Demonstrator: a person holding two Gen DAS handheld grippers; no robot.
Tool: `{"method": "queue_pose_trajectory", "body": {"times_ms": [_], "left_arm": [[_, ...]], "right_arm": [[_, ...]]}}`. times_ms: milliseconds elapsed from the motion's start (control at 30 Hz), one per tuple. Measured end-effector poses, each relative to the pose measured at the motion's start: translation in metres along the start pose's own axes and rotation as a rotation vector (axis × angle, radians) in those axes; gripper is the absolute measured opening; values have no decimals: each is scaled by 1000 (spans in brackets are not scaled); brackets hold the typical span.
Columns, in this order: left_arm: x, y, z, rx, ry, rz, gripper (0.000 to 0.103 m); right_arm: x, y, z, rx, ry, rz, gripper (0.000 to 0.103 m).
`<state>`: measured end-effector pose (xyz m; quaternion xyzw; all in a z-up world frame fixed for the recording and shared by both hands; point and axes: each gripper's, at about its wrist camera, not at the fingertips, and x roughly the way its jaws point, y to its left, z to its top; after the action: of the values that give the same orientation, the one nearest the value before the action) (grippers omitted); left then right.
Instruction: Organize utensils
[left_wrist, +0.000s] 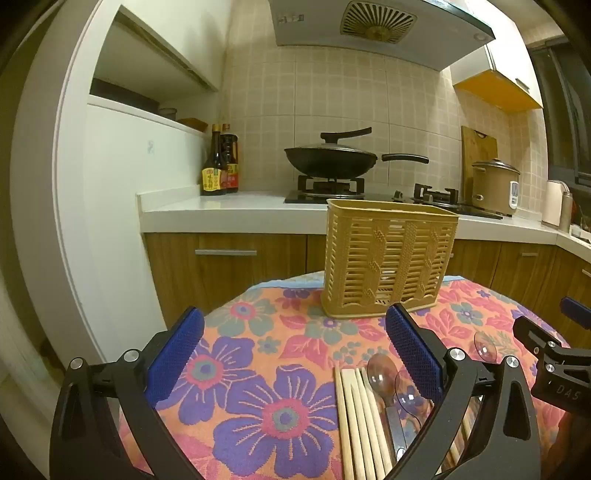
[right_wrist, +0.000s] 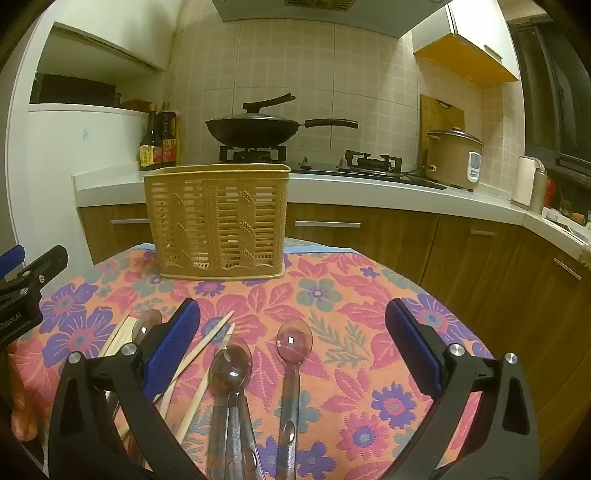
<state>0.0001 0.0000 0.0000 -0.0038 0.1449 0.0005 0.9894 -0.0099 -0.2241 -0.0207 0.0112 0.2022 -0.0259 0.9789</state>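
A: Tan plastic, slatted walls — the utensil basket (right_wrist: 220, 221) stands upright at the far edge of the flowered cloth (right_wrist: 332, 295). What little shows through the slats looks bare, but I cannot tell for sure.

B: Noted. Utensils?

A: All lying flat on the cloth, near side, well apart from the basket. Wooden chopsticks (left_wrist: 360, 417) in a loose bundle, tips pointing toward the basket. Clear plastic spoons (right_wrist: 231, 363) just beside them, bowls up; two overlap, one spoon (right_wrist: 293, 341) lies alone a little to the right.

B: Left gripper (left_wrist: 295, 354)?

A: Jaws wide, blue pads far apart, nothing between them but cloth. It hangs over the cloth, tilted slightly down. Its right finger stands in front of the spoons and hides part of them; whether it touches them I cannot tell.

B: Right gripper (right_wrist: 293, 343)?

A: Also spread wide, holding nothing. The lone spoon and the overlapping pair lie in the gap between its fingers; the pads do not press on them. Its left finger covers part of the chopstick bundle.

B: Surroundings?

A: Kitchen counter (left_wrist: 240, 210) behind. Black wok (left_wrist: 330, 160) with lid on the gas stove (left_wrist: 330, 188), two dark sauce bottles (left_wrist: 218, 166) to the left, rice cooker (left_wrist: 495, 186) to the right, cutting board (left_wrist: 478, 146) leaning on the tiled wall.
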Motion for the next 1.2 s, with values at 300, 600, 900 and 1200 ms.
{"method": "queue_pose_trajectory", "body": {"times_ms": [300,600,900,1200], "left_arm": [[0,-1,0,0,0,1,95],[0,-1,0,1,0,1,95],[0,-1,0,1,1,1,95],[0,0,0,-1,0,0,95]], "right_arm": [[0,1,0,0,2,-1,96],[1,1,0,-1,2,-2,96],[1,1,0,-1,3,-2,96],[4,2,-3,1,18,11,96]]}}
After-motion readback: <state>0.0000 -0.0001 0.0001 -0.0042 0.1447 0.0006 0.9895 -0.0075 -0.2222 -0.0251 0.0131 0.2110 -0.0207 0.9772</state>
